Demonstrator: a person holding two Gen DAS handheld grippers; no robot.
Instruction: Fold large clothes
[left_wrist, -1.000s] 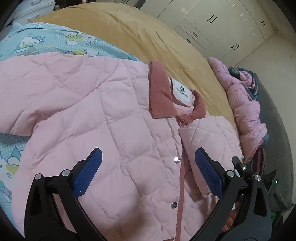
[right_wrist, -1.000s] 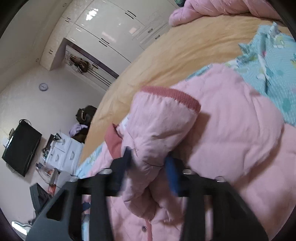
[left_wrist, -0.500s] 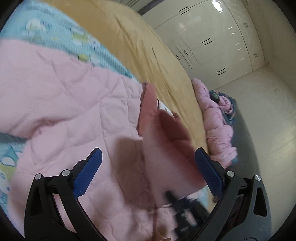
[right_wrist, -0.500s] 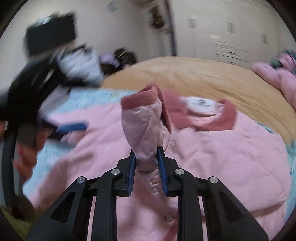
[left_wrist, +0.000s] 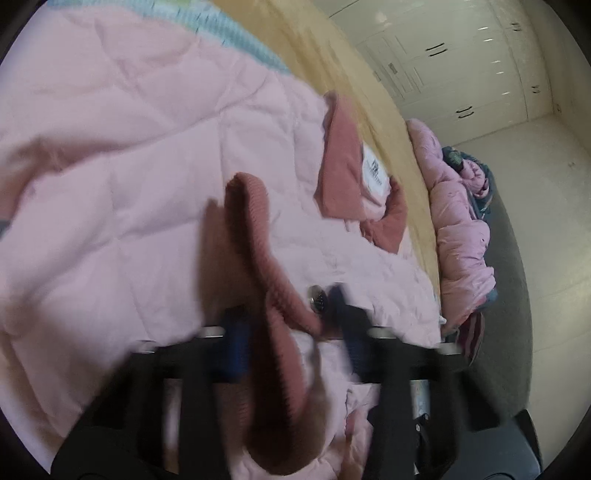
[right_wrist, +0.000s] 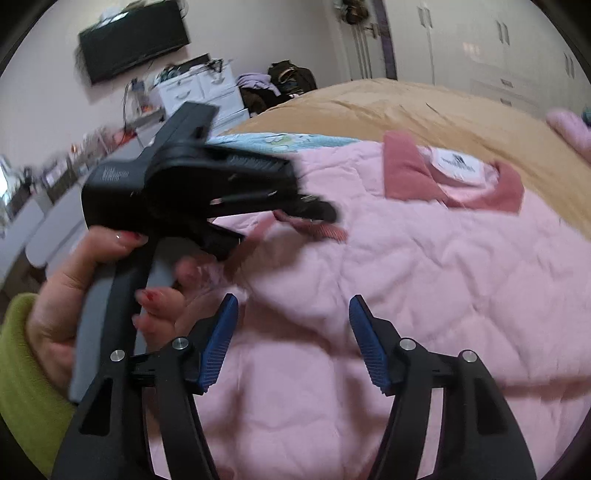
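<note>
A pink quilted jacket (left_wrist: 122, 173) with a dusty-red collar (left_wrist: 341, 162) and a white label lies spread on the bed. My left gripper (left_wrist: 291, 332) is closed around the sleeve's red ribbed cuff (left_wrist: 258, 236), blurred by motion. In the right wrist view the jacket (right_wrist: 424, 295) fills the middle, its collar (right_wrist: 406, 173) at the back. My right gripper (right_wrist: 293, 332) is open and empty above the jacket. The left gripper (right_wrist: 317, 210) shows there at the left, held by a hand, pinching the cuff (right_wrist: 317, 229).
The jacket lies on a tan bedspread (right_wrist: 406, 107) over a blue cartoon-print sheet (right_wrist: 280, 142). Another pink padded garment (left_wrist: 458, 221) lies at the bed's far edge. White wardrobes (left_wrist: 461, 70), a wall TV (right_wrist: 133, 40) and cluttered drawers (right_wrist: 199, 92) stand beyond.
My right gripper has let go of the sleeve and opened. My left gripper has closed on the sleeve's cuff, which was passed over from the right.
</note>
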